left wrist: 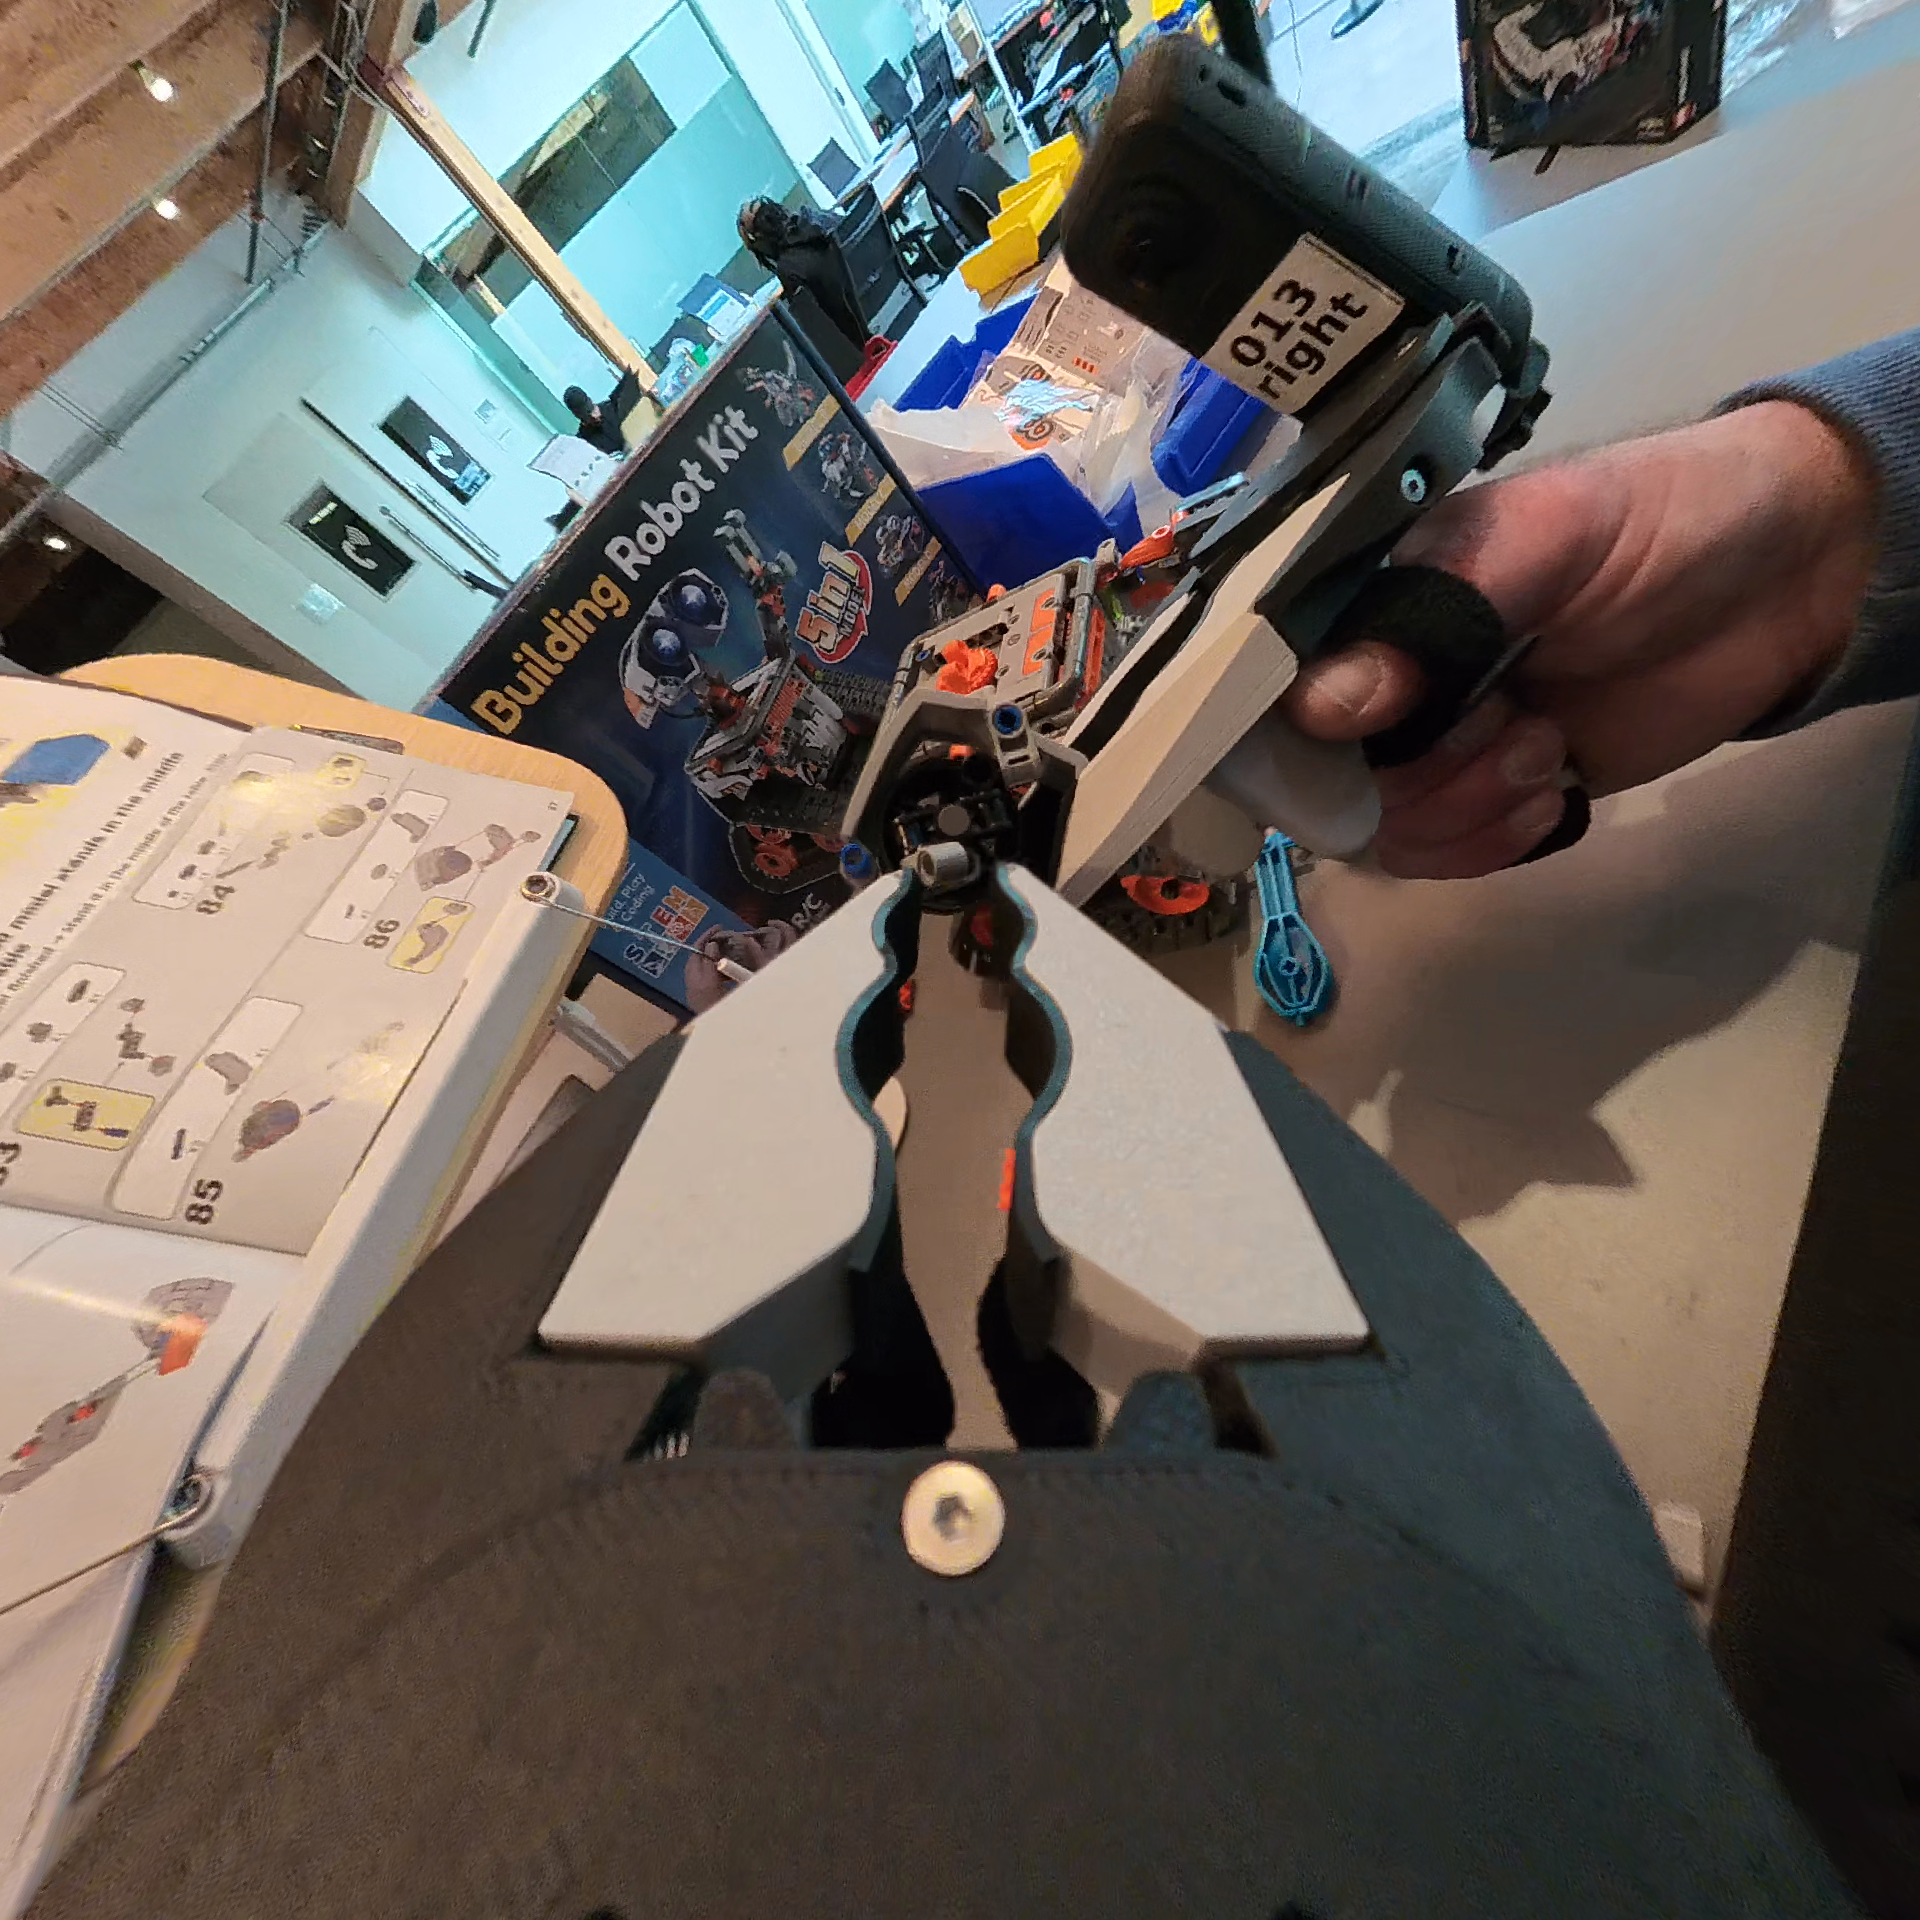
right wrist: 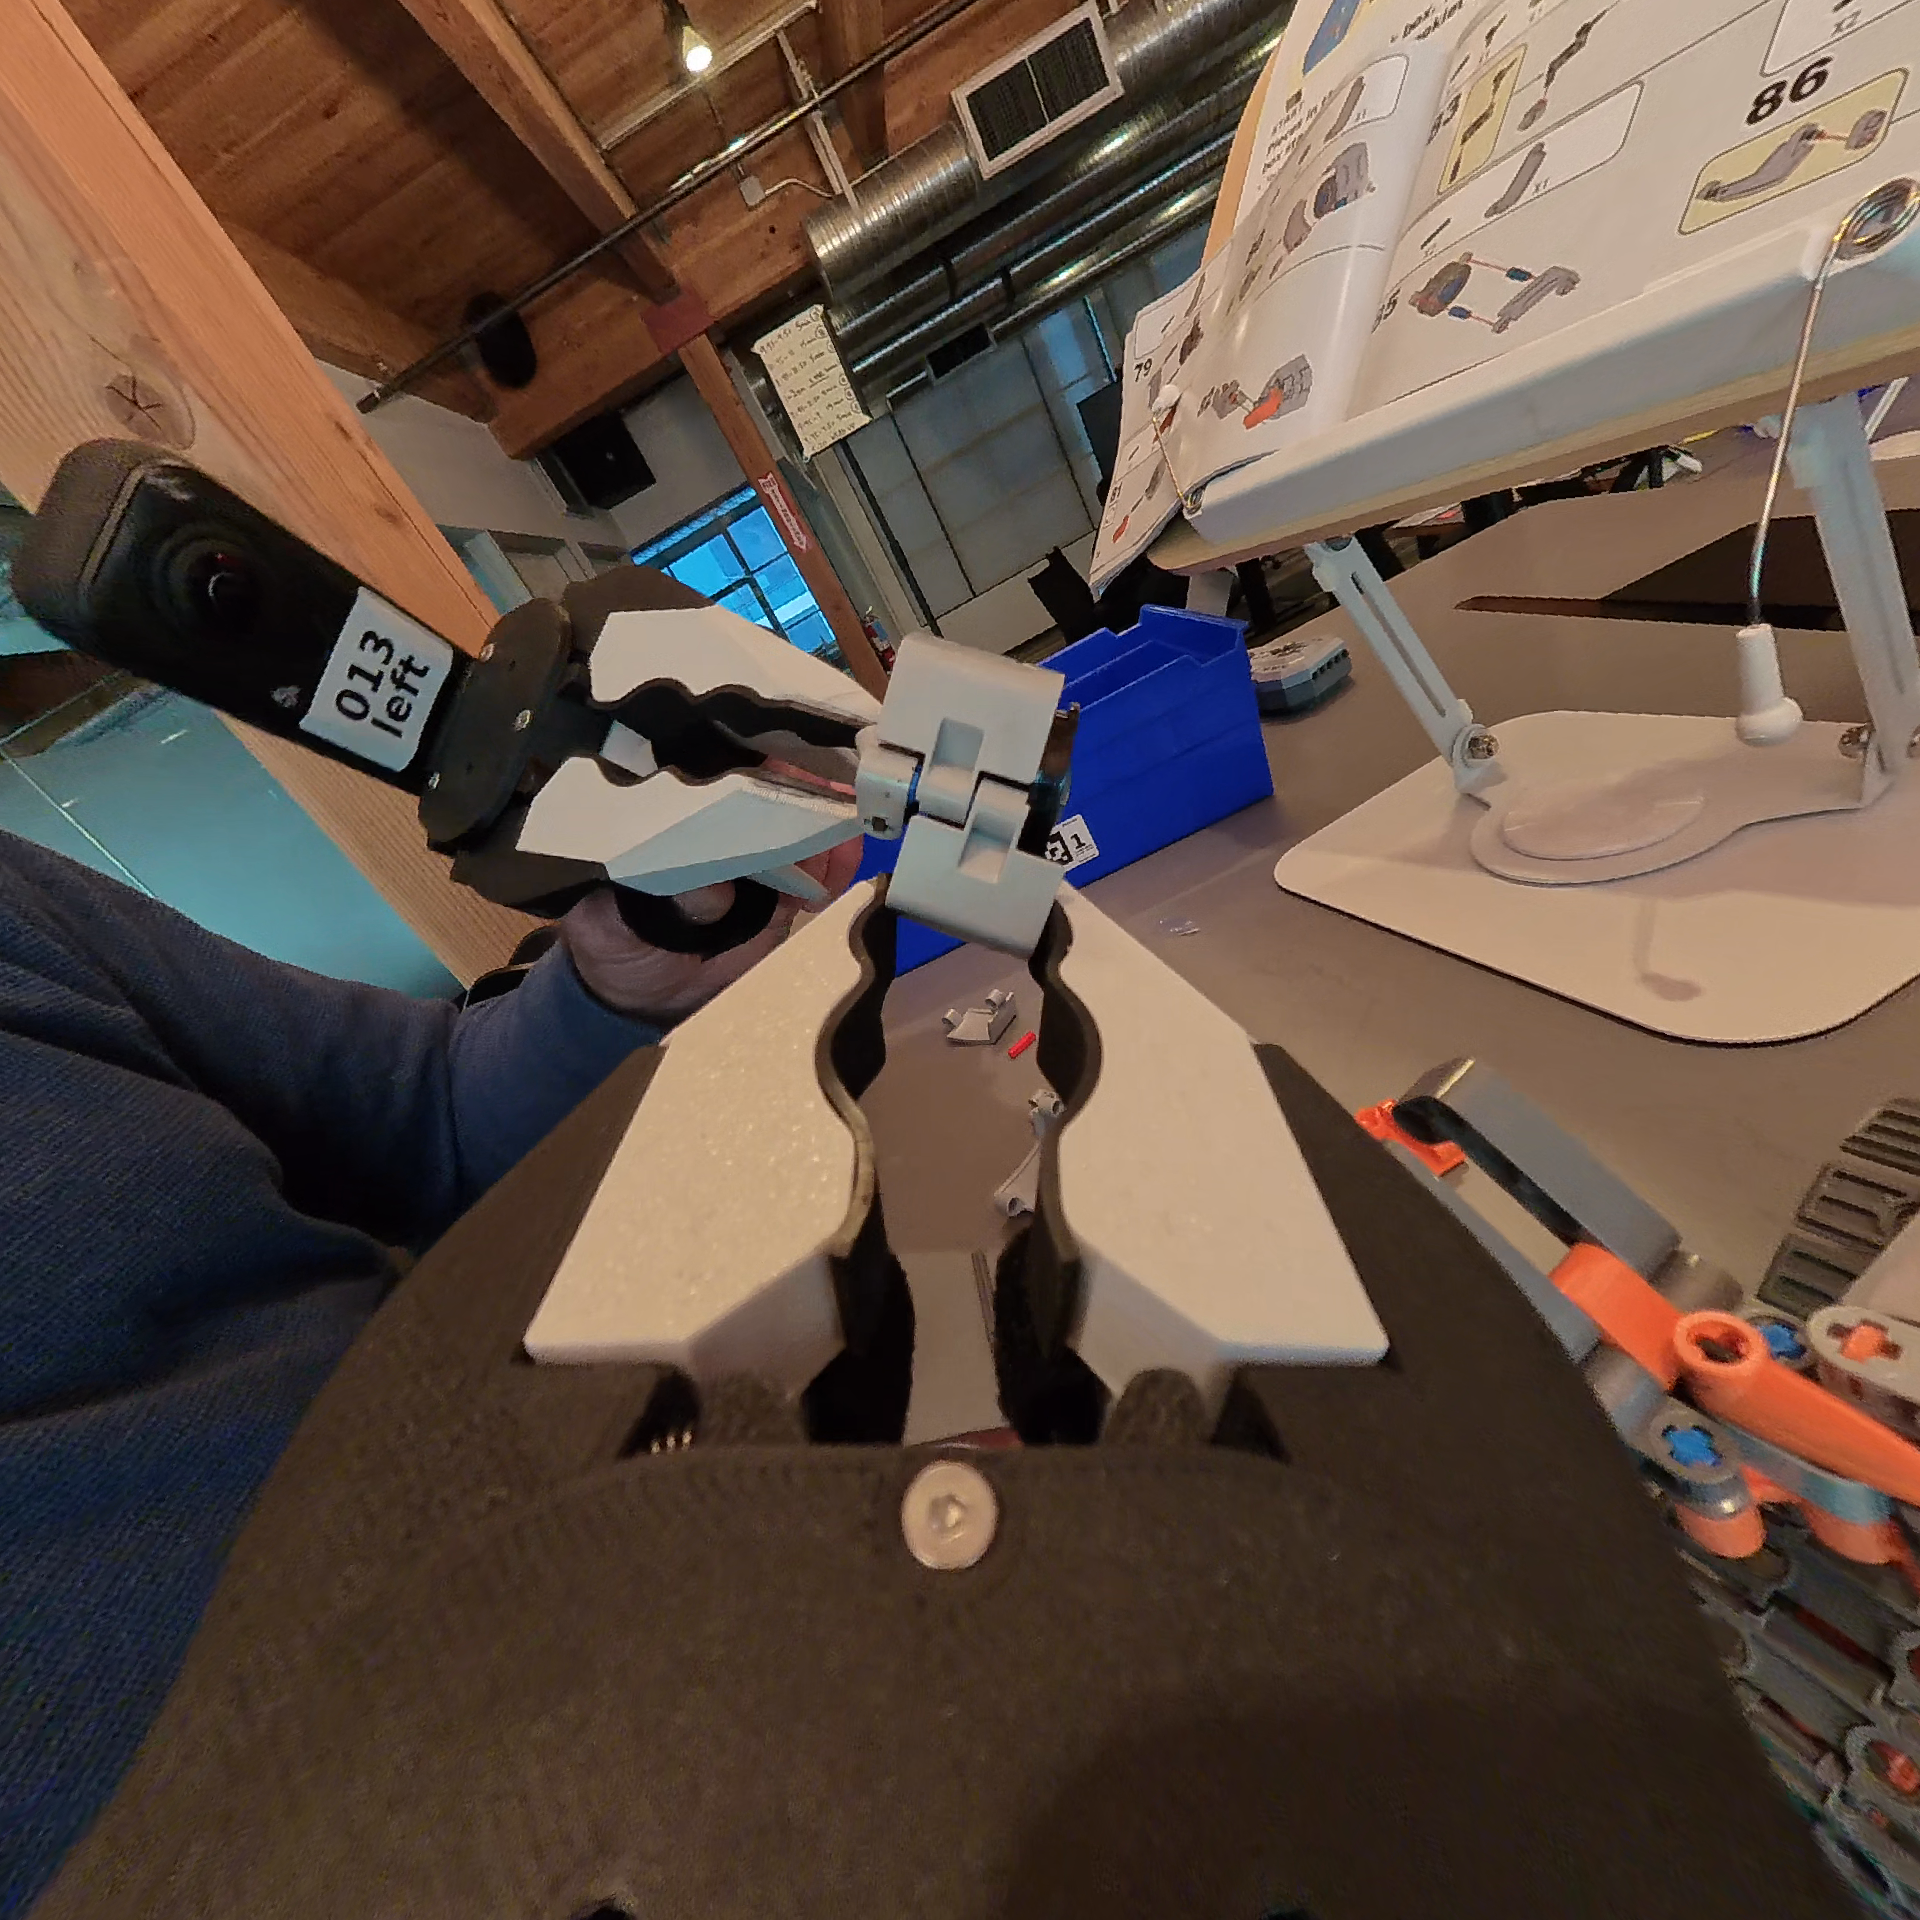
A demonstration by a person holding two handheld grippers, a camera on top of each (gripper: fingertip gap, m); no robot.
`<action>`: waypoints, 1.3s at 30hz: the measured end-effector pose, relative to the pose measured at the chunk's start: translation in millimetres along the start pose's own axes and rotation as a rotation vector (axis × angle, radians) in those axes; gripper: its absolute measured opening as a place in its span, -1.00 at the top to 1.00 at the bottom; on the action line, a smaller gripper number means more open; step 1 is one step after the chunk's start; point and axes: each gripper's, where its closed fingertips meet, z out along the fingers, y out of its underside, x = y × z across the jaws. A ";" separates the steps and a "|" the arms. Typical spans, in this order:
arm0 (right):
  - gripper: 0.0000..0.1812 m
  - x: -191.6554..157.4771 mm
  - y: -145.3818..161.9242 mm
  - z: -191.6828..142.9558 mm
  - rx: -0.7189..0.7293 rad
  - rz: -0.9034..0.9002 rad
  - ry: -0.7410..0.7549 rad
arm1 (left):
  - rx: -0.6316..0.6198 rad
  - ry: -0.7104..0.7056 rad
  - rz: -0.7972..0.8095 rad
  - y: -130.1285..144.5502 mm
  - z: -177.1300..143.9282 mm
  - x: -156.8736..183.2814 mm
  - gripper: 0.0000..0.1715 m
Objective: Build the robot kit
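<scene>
We hold the grey hinged piece [right wrist: 966,790] between the tips of our right gripper [right wrist: 961,925], fingers narrow. Our left gripper [left wrist: 951,894] pinches its small grey pin [left wrist: 940,862]. Loose grey parts [right wrist: 977,1023] lie beneath.

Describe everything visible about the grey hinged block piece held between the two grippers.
The grey hinged block piece looks like matte plastic: two curved shell halves joined by interlocking knuckles across the middle, with a dark inner edge showing on its right side. It is off the table, tilted. The right gripper has its fingertips on the lower shell, and the left gripper comes in from the side, pinching a small grey cylindrical pin at the piece's edge. A blue bin stands behind.
</scene>
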 end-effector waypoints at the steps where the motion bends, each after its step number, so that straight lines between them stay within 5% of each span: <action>1: 0.75 -1.4 -0.9 -0.1 0.005 0.003 -0.011 | 0.019 0.006 -0.022 -2.1 -1.2 -1.2 0.87; 11: 0.75 -11.4 -6.7 -1.0 0.035 0.039 -0.082 | 0.148 0.183 -0.309 -14.4 0.5 -0.1 0.70; 21: 0.75 -8.1 -9.9 -3.8 0.051 0.015 -0.043 | 0.090 0.033 -0.086 -11.2 4.5 -2.3 0.88; 39: 0.75 -6.8 -15.4 -5.4 0.067 -0.071 0.016 | 0.094 -0.039 -0.082 -13.6 3.8 2.7 0.94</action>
